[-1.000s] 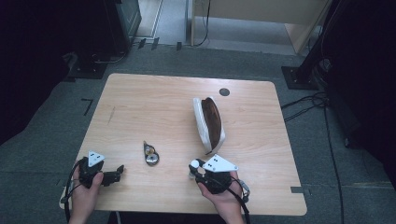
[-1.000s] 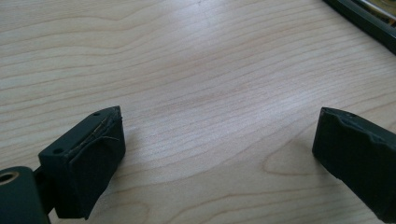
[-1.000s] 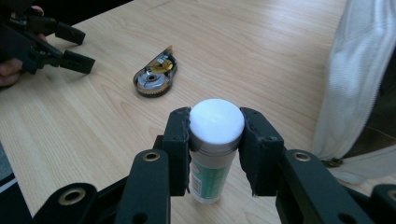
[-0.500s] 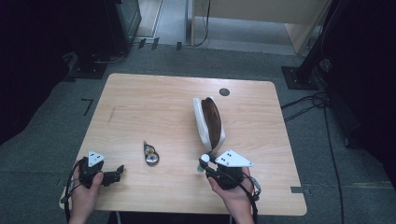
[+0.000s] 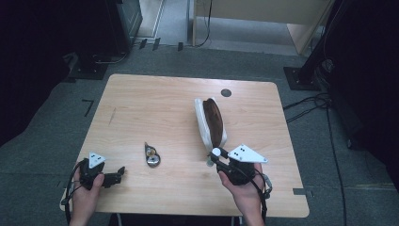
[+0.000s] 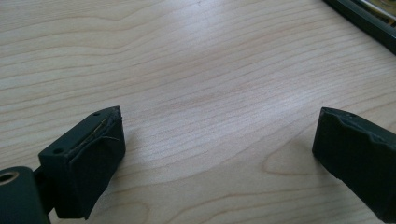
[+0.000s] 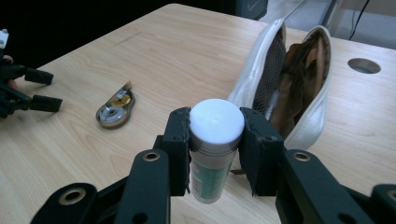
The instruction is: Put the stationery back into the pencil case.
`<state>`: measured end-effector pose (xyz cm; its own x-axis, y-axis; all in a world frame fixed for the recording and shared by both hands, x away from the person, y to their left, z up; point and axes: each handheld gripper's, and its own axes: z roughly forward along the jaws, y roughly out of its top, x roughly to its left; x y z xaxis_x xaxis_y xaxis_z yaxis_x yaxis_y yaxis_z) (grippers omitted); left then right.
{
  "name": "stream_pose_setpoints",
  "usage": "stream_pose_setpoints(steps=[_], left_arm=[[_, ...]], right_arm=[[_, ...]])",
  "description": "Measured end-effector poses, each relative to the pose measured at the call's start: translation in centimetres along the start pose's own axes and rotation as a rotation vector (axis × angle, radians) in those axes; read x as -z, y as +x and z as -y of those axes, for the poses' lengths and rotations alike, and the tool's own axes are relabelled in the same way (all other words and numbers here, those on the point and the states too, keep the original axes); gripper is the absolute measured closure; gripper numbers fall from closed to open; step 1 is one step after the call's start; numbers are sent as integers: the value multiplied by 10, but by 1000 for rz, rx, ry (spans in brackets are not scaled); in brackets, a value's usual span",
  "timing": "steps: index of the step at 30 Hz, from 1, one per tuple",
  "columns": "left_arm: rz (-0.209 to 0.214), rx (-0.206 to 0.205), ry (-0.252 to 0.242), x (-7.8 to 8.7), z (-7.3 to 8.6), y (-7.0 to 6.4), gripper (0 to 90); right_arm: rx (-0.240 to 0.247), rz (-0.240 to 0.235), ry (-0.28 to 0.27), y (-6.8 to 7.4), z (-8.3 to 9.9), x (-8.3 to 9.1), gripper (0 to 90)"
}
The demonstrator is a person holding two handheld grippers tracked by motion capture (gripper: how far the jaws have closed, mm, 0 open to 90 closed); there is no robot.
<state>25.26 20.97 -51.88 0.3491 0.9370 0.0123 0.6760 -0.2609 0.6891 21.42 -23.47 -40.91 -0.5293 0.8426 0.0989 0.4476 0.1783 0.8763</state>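
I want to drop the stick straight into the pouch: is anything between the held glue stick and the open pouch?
Nothing visible. The right gripper clamps the glue stick upright beside the near end of the open pouch. The tape dispenser lies off to the side, out of the way.

The light wooden table [image 5: 141, 108] carries 2 things: an open white pouch [image 5: 210, 123] and, well apart, a small tape dispenser [image 5: 152, 155].
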Motion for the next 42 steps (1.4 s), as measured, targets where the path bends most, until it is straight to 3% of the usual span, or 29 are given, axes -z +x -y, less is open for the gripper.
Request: stream_pose_setpoints(steps=[21,30,42], left_arm=[[0,1,-1,0,0,0,27],[0,3,-2,0,0,0,27],[0,0,0,0,0,0,27]], right_arm=[[10,77,-44,-21,-31,6,658],[10,101,-47,-29,-42,-11,659],[37,139,-2,-36,-48,-40,658]])
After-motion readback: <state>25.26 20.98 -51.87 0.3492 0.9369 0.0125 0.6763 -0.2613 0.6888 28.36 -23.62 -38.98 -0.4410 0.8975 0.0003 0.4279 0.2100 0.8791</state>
